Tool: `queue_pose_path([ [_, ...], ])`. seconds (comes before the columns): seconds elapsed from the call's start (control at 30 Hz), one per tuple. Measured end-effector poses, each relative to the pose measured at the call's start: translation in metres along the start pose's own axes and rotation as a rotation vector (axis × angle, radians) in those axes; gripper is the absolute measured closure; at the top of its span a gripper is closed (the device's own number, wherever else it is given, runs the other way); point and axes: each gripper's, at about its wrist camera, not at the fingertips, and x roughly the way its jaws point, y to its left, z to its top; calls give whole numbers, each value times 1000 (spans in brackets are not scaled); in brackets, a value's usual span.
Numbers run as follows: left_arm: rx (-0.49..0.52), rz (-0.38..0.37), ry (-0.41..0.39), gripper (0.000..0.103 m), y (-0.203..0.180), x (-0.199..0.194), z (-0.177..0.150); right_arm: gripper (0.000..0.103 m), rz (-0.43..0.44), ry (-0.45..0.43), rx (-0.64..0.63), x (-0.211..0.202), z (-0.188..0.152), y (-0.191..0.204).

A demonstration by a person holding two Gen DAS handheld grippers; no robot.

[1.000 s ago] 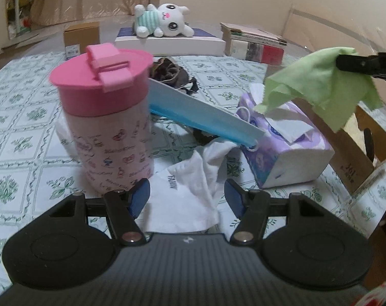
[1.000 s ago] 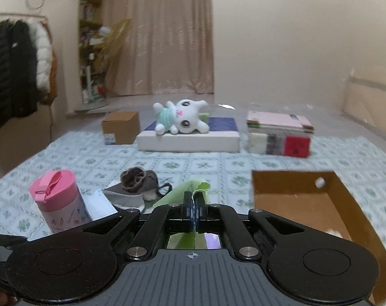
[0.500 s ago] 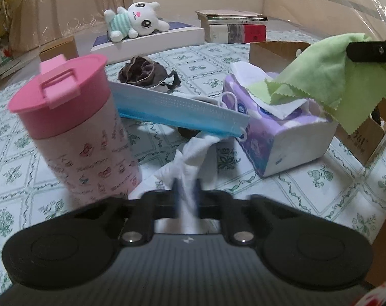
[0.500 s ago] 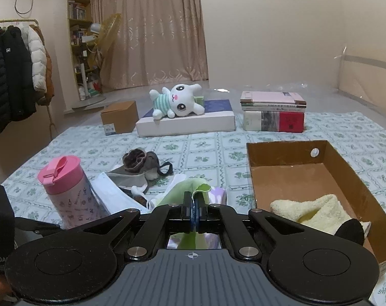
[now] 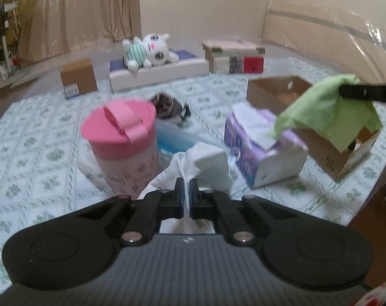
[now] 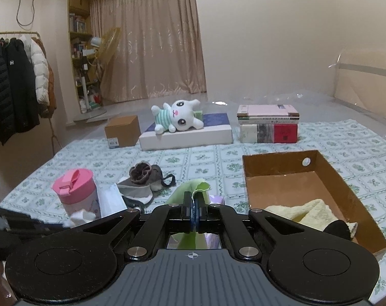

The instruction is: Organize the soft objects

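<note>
Left wrist view: left gripper (image 5: 185, 193) pinches a crumpled white cloth (image 5: 205, 164); right gripper (image 6: 193, 209) clamps a pinked-edge green cloth (image 5: 328, 113).

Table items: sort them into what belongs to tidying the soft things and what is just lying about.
Belongs:
green cloth in the right gripper
white cloth in the left gripper
brown cardboard box
folded yellow towel
blue face mask

Lying about:
pink-lidded cup
purple tissue pack
stacked books
</note>
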Motion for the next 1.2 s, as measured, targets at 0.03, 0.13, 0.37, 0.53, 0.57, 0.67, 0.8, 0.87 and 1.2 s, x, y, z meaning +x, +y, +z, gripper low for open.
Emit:
queue_pose_path([
  [0.03, 5, -2, -12, 101, 0, -5, 4, 102, 0, -5, 1, -3, 1, 0],
  [0.13, 17, -13, -48, 101, 1, -17, 20, 102, -3, -20, 3, -12, 3, 0],
  [0.37, 59, -33, -136, 101, 2, -42, 64, 102, -8, -57, 11, -29, 12, -2],
  [0.53, 78, -52, -190, 101, 1, -60, 92, 102, -9, -80, 16, -39, 17, -4],
  [0.57, 81, -54, -200, 101, 1, -64, 98, 102, -10, -86, 17, -40, 19, -5],
  [0.67, 88, -63, -226, 101, 0, -72, 113, 102, -11, -100, 19, -44, 23, -6],
  [0.8, 100, -81, -244, 101, -8, -78, 127, 102, -13, -110, 23, -47, 24, -8],
  [0.87, 107, -95, -252, 101, -14, -80, 133, 102, -17, -112, 28, -49, 23, -11],
  [1.2, 136, -226, -253, 101, -74, -60, 167, 102, -95, -146, 36, -66, 36, -51],
])
